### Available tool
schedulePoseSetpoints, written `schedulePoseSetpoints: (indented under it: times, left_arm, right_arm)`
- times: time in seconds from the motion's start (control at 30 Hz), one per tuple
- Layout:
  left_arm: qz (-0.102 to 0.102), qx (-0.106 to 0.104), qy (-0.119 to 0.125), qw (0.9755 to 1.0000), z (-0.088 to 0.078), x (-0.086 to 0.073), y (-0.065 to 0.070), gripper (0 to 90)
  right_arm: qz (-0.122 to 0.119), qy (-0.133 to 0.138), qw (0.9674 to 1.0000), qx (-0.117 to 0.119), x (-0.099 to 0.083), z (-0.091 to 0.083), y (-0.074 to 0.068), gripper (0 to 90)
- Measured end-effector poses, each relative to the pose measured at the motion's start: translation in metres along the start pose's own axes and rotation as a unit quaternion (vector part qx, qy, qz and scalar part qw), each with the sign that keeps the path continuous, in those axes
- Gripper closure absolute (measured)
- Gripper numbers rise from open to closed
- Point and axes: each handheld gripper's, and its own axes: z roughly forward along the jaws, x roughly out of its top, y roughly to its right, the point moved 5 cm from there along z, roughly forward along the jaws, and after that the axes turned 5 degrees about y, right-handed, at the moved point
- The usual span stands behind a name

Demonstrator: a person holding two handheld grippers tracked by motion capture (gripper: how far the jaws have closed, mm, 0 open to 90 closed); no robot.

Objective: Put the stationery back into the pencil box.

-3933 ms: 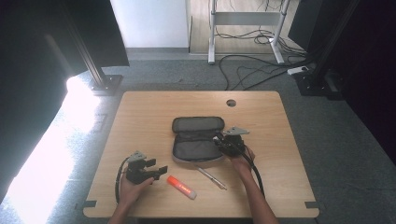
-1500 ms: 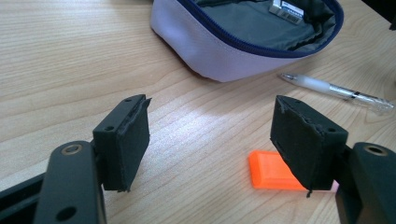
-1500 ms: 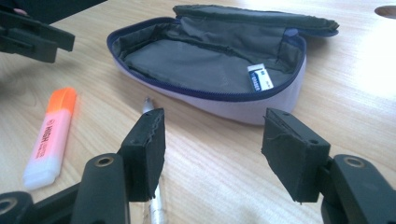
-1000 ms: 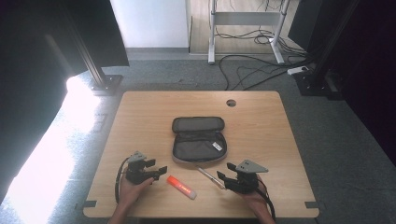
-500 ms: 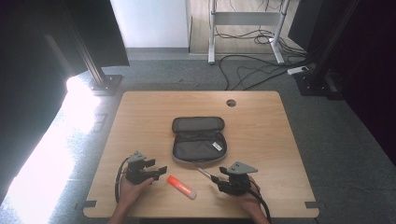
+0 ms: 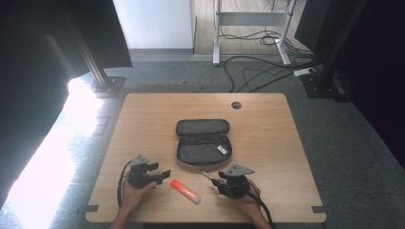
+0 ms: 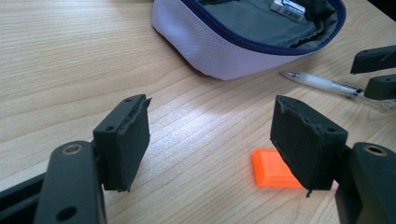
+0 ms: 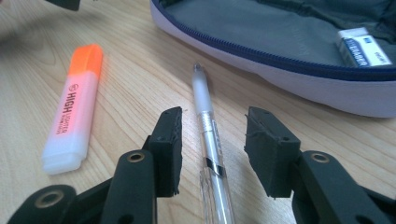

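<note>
Here, right tongs [image 8: 212, 140] released astride pen [image 8: 205, 107], left tongs [image 7: 210, 135] released, highlighter [image 7: 273, 168] half hidden.

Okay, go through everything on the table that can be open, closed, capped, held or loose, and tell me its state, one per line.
Pencil case: unzipped, lying open.
Eraser: inside the case, loose.
Highlighter: capped, flat on the table, not held.
Pen: flat on the table between the right jaws, not yet gripped.
Left hand-held gripper: open, holds nothing.
Right hand-held gripper: open, astride the pen.
</note>
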Motion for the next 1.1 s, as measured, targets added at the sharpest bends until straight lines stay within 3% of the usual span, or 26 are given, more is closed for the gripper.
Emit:
schedulePoseSetpoints:
  times: [0.63,0.93,1.1]
  left_arm:
    - [0.002,0.000,-0.002,1.0000,0.002,-0.001,0.001,28.6]
    - [0.004,-0.001,0.002,1.0000,0.001,0.000,0.002,28.6]
    - [0.005,0.000,0.000,1.0000,0.002,-0.001,0.001,28.6]
  right_arm:
    - [-0.016,-0.030,0.9994,-0.007,-0.005,0.013,-0.004,66.2]
    - [-0.025,-0.032,0.9992,-0.007,-0.006,0.011,-0.003,77.1]
    - [-0.027,-0.033,0.9991,-0.006,-0.007,0.010,-0.003,78.2]
